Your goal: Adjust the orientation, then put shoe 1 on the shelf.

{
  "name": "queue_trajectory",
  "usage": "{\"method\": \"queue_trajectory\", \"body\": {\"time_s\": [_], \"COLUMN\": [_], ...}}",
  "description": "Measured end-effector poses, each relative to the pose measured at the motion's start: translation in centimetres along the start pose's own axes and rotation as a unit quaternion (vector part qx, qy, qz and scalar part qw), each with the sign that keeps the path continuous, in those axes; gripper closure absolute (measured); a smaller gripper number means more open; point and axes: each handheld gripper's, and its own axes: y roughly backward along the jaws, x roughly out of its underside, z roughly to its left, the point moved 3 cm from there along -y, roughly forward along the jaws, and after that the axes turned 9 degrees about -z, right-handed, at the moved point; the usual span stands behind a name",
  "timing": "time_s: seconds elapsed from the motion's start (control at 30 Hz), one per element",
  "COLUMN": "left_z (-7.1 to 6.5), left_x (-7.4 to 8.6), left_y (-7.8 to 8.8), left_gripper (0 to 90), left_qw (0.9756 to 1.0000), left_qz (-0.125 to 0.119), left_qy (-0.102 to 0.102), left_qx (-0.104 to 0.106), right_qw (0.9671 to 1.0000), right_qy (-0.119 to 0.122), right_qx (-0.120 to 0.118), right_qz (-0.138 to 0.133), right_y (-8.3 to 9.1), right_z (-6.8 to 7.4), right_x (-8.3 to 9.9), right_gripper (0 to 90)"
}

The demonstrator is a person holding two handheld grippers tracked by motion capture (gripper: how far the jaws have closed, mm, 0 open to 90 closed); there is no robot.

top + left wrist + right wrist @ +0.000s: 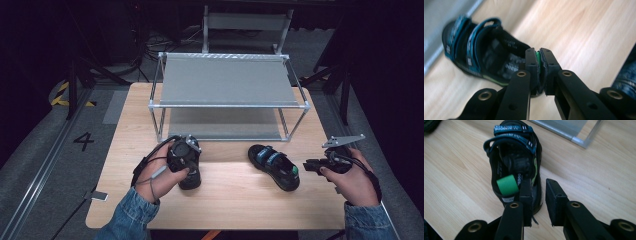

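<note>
Left sandal: heel strap is clamped by left gripper, before the rack. Right sandal: set on table beside it; right gripper is held open at its heel.

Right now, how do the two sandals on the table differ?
The left sandal is pinched at its heel strap by the left tool, whose jaws are shut on it; the right sandal lies free, with the right tool open at its heel. The left sandal lies closer to the rack. Both are black with blue straps and green accents.
</note>
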Motion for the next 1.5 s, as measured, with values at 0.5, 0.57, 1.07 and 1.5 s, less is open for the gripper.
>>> {"method": "queue_trajectory", "body": {"time_s": [0.5, 0.57, 1.07, 1.5], "left_z": [0.9, 1.3, 4.9, 5.8], "left_x": [0.1, 0.0, 0.7, 0.8], "left_y": [0.9, 1.0, -2.0, -4.2], "left_gripper": [40.6, 37.4, 34.0, 61.3], "left_qw": [0.9956, 0.9951, 0.9961, 0.9978], "left_qz": [-0.093, -0.097, -0.056, -0.033], "left_qy": [0.011, 0.014, 0.021, 0.011], "left_qx": [0.0, -0.013, -0.065, -0.056], "right_qw": [1.0, 1.0, 1.0, 0.9999], "right_qy": [0.003, 0.002, -0.008, -0.011], "right_qx": [-0.007, -0.006, -0.003, -0.001], "right_qz": [-0.006, -0.005, -0.001, 0.002], "right_y": [-0.7, -0.6, -0.4, -0.2], "right_z": [-0.2, -0.2, -0.4, -0.4], "right_x": [-1.0, -0.9, 0.1, 0.6], "right_gripper": [74.9, 74.6, 73.6, 72.9]}}
